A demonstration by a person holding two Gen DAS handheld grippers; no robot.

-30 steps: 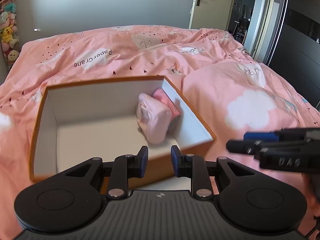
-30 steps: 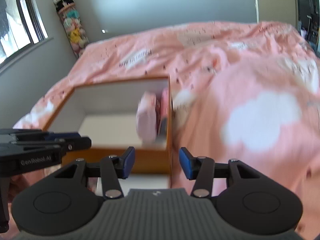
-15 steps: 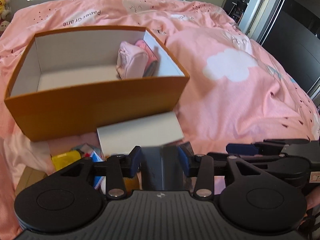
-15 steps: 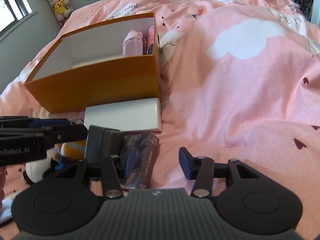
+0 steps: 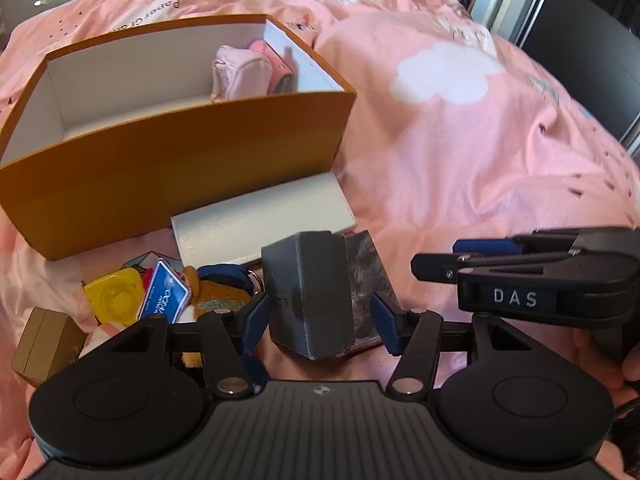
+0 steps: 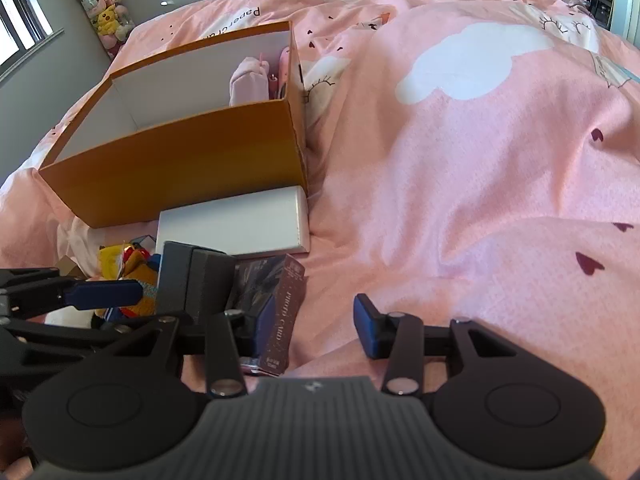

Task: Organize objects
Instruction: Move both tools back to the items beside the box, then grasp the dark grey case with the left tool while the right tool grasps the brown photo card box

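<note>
Dark grey box [image 5: 308,292] between opening left claw [image 5: 320,316] pads, untouched.

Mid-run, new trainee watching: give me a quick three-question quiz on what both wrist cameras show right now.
1. True or false: the orange box already holds pink items.
2. What stands between the left gripper fingers? A) yellow case B) dark grey box C) white box
3. Fill in: the white box lies against the orange box's near ____.

Key:
1. True, pink pouches sit at its right end.
2. B, the dark grey box; the jaws are opening, not gripping.
3. wall.
</note>
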